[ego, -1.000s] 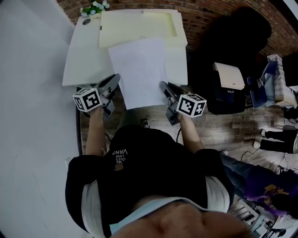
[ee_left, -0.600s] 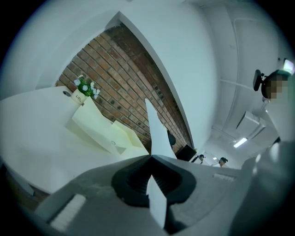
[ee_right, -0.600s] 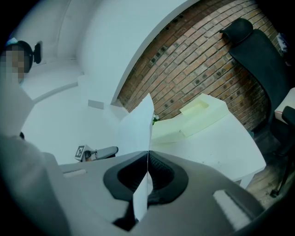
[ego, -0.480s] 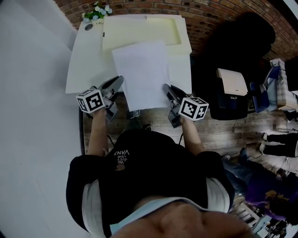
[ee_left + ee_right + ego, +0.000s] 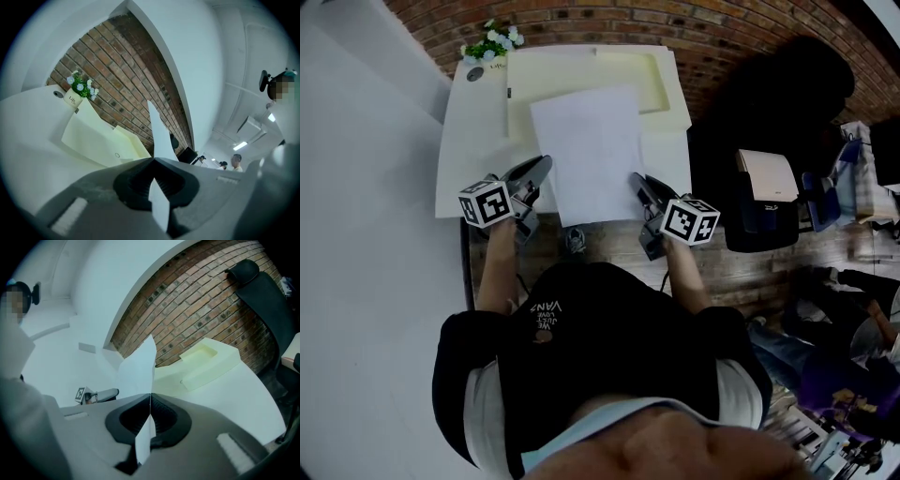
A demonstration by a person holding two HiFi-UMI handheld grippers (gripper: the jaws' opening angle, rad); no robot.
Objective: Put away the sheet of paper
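Sheet of paper (image 5: 589, 150): held flat above the white bench (image 5: 473, 150); far edge overlapping the near part of the tray.
Left gripper (image 5: 539, 169): clamped on the sheet's near left corner.
Right gripper (image 5: 635, 180): clamped on its near right corner.
Pale yellow tray (image 5: 628, 67): far end of the bench; recess at right.
Small white pot (image 5: 490, 39): far left corner; holds white flowers.

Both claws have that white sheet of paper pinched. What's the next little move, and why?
Probably carry the white sheet of paper forward, then lower it into the pale yellow open case. The left gripper and right gripper are shut on its two side edges, and only its far end is over the case.
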